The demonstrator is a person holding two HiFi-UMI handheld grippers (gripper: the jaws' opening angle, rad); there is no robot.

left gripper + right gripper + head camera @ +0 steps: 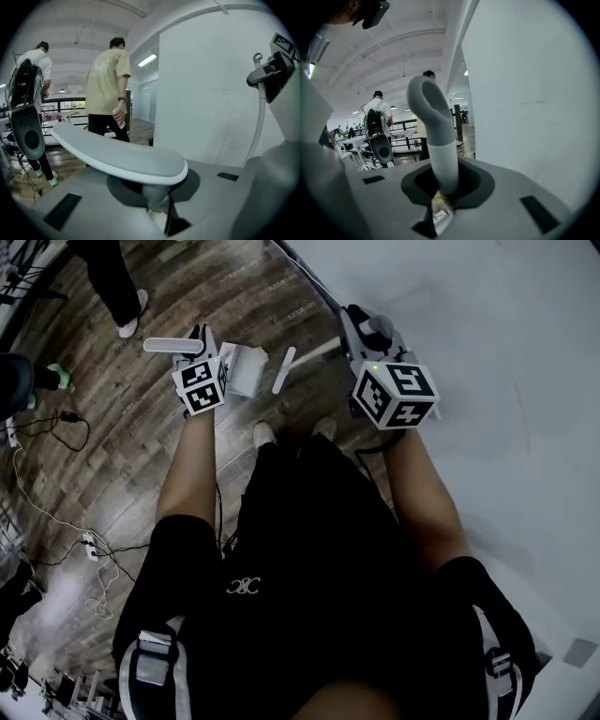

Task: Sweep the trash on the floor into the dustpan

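From the head view I look down on a wooden floor [141, 437]. My left gripper [197, 348] is shut on the flat grey-and-white dustpan handle [169, 345]. The white dustpan [242, 369] sits on the floor just beyond it. My right gripper [364, 332] is shut on the broom handle [377, 327], and the broom's white head [284, 369] lies beside the dustpan. In the left gripper view the paddle-shaped handle [117, 157] rises from the shut left gripper [154, 204]. In the right gripper view the looped grey handle [433, 126] stands in the right gripper [440, 199]. I can make out no trash.
A white wall panel [487, 324] fills the right side. Cables and a power strip [89, 545] lie on the floor at left. The wearer's shoes [265, 433] stand close to the dustpan. Other people [108, 84] stand further off, their feet [131, 320] at the top left.
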